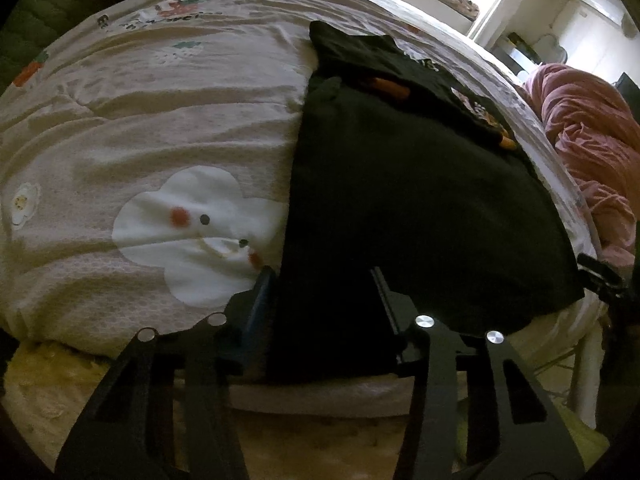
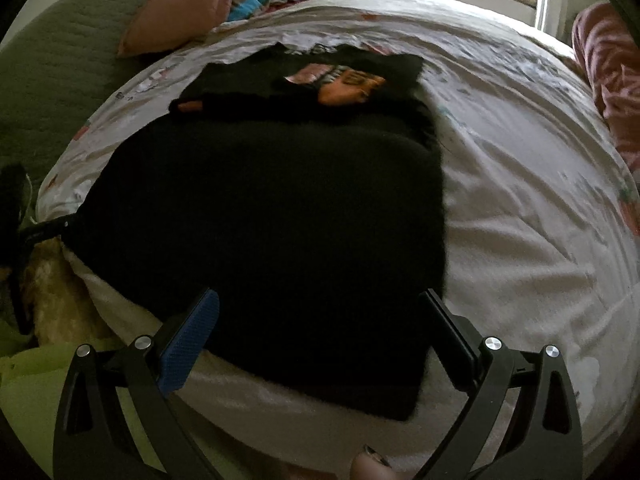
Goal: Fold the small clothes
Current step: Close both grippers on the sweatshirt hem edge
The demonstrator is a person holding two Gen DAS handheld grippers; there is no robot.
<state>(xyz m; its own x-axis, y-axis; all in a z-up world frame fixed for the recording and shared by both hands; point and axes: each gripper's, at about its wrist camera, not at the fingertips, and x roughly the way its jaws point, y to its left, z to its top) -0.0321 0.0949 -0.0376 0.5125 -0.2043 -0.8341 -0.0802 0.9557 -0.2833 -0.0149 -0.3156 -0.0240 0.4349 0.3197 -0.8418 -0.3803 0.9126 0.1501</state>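
Note:
A black garment (image 1: 400,184) lies flat on the bed, partly folded, with an orange print (image 2: 348,88) showing at its far end. My left gripper (image 1: 322,284) is at the garment's near left corner, and the dark cloth fills the gap between its blue pad and its other finger. The jaws stand partly apart, and I see no pinch on the cloth. The right gripper (image 2: 320,312) is wide open and straddles the near edge of the black garment (image 2: 272,208) close to its right corner. Its fingers do not touch the cloth.
The bed cover (image 1: 160,120) is white with cartoon prints and wrinkled. A pink cloth (image 1: 592,128) is heaped at the right, and a pink pillow (image 2: 180,12) lies at the far left beside a green quilted surface (image 2: 48,100). The bed's edge is just below both grippers.

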